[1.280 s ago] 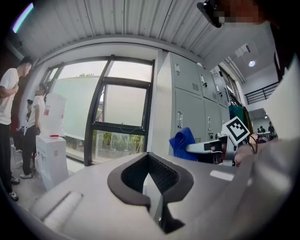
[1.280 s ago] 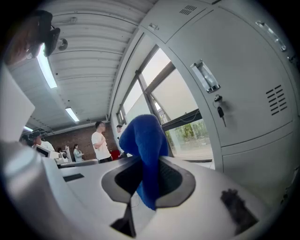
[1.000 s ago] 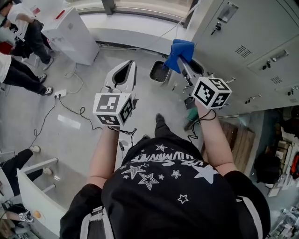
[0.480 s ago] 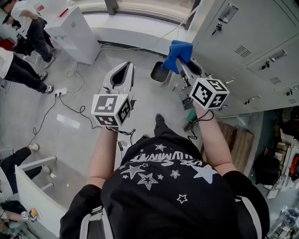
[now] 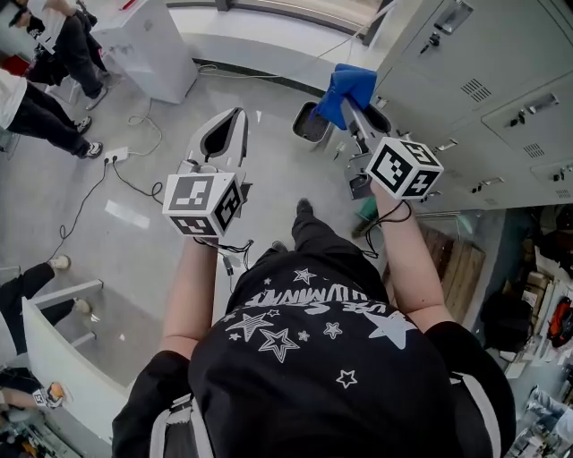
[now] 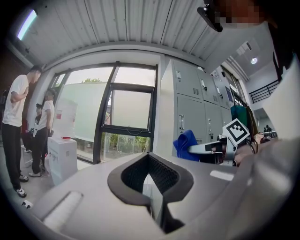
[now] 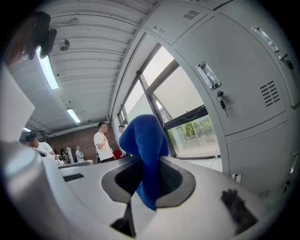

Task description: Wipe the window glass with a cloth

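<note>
— Currently, what state is the left gripper point(image 5: 238, 114) in?
— Jaws together, nothing between them; it is held up over the floor.
— And the right gripper point(image 5: 352, 100)?
— Jaws clamped on the blue cloth point(image 5: 346, 84). The cloth bunches above the tips, just beside the grey lockers point(image 5: 483, 72), apart from the window glass point(image 7: 190, 110).

In the head view the window glass point(image 5: 295, 7) beyond both tongs is cut off by the top edge — only a narrow strip shows. The dark bin point(image 5: 309, 121) just beyond the right gripper point(image 5: 354, 103) is partly covered by the cloth point(image 5: 347, 88). In the right gripper view the cloth's lower end is lost between the jaws. Bystanders point(image 5: 36, 98) — left of the left gripper point(image 5: 231, 123) — are clipped by the frame edge.
</note>
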The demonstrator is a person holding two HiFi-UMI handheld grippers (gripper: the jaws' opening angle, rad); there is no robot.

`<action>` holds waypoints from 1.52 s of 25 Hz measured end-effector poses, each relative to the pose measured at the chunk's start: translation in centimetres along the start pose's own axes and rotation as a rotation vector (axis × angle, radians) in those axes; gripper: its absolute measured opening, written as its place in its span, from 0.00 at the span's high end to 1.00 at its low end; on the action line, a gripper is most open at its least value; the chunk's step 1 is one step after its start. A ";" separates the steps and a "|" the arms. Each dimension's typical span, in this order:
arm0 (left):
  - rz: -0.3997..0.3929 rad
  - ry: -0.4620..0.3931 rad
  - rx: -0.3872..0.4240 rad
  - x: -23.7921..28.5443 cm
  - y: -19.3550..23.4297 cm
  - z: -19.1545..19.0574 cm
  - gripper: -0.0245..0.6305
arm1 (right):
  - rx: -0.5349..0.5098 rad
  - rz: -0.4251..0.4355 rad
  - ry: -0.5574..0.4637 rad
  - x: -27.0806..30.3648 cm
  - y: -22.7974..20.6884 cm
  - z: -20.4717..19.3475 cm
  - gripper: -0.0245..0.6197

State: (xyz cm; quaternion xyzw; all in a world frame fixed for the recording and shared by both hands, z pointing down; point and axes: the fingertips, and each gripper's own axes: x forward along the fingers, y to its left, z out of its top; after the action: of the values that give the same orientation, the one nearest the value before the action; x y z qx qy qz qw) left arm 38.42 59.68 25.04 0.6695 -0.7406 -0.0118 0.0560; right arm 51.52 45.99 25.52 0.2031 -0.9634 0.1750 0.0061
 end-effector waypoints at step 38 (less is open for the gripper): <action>0.135 0.098 0.019 27.3 16.3 0.0 0.95 | 0.115 0.097 0.093 30.3 -17.4 2.2 0.85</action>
State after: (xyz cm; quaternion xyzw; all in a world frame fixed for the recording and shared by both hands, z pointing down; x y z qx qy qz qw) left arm 19.64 34.29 28.36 0.6182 -0.7806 0.0317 0.0864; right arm 30.68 18.58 31.83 0.1477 -0.9592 0.2393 0.0307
